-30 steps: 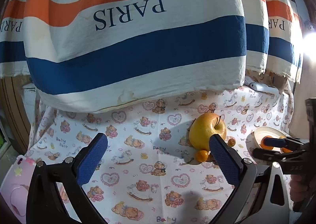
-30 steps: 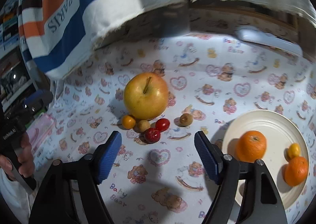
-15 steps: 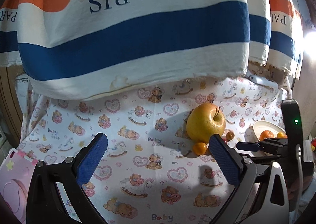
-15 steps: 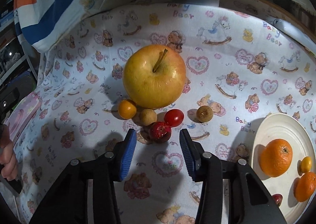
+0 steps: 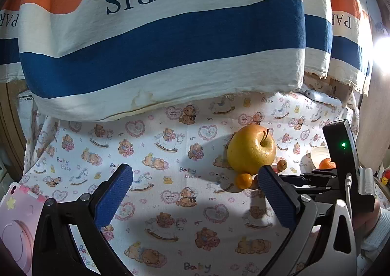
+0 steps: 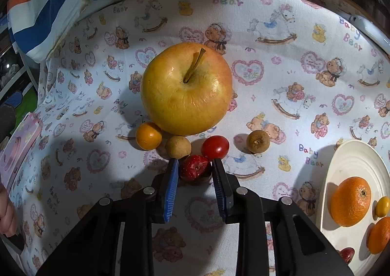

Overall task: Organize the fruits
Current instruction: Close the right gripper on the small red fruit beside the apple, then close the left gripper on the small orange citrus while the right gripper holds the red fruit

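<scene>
Fruits lie clustered on my white cotton cloth printed with teddy bears and hearts (image 6: 304, 86). A small red strawberry (image 6: 195, 168) sits between the blue ribbed pads of my right tongs (image 6: 195, 173); the jaws have just been closing and now clench it on both sides. At twelve o'clock from the strawberry stands a large yellow apple with a brown stem (image 6: 186, 88). Touching the apple's near edge are a small round orange fruit (image 6: 148, 136) at ten o'clock, a tan round fruit (image 6: 178, 147) at eleven, and a glossy red cherry tomato (image 6: 215, 147) at one. A brownish round fruit (image 6: 258, 141) lies apart at two o'clock. At four o'clock, a round cream plate (image 6: 353, 161) holds a bumpy orange tangerine (image 6: 351, 201) and other small fruits. My left tongs (image 5: 195, 199) hover above the cloth, released and wide apart, holding nothing. Behind the fruits hangs a striped blue, orange and white fabric reading PARIS (image 5: 158, 39).
</scene>
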Available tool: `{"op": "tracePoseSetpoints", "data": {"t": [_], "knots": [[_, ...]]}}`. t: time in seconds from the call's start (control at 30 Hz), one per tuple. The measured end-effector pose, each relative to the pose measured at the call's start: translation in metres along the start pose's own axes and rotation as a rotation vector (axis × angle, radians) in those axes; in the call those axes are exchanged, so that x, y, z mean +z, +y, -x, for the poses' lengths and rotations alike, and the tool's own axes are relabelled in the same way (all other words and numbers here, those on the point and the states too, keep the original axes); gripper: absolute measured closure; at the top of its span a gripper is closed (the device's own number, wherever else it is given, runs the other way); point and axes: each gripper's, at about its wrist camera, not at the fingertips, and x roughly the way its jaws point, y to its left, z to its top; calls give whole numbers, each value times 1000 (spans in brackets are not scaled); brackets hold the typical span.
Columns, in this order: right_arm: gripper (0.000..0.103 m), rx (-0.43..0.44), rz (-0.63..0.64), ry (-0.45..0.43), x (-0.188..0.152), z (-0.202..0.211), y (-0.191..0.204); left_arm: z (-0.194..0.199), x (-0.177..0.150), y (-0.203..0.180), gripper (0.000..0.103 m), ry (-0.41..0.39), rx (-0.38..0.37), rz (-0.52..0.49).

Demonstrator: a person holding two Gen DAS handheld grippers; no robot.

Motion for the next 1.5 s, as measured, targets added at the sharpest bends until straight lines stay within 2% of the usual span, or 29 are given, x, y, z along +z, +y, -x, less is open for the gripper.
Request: {"op": "tracePoseSetpoints", "data": {"t": [0.43,0.57,0.63,0.77,0.93,1.03,1.13,1.23,1.5], "knots": [[74,-16,-35,-91,-5,38,-9,3,-1,-5,1,-4,-11,-3],[74,-37,-33,-134,-7,50,-11,0,0,-7,3,32,-52,21],[74,-40,-33,-159,-8,57,-12,-2,1,-9,10,50,-78,34],[74,-52,-56,-219,-10,72,-21,-10,8,-20,17,88,-87,21],[74,-75,-107,-258,-16,80,-36,-31,14,-38,41,164,-109,-13],[74,-76,-118,-268,-16,81,-38,-55,14,-41,52,260,-144,17],[74,-69,-108,-270,-20,80,-35,-79,8,-37,64,362,-173,99],[74,-71,-83,-264,-21,77,-29,-92,2,-36,69,406,-193,127],[74,-73,-87,-255,-22,72,-30,-108,-4,-51,70,451,-224,96]]}}
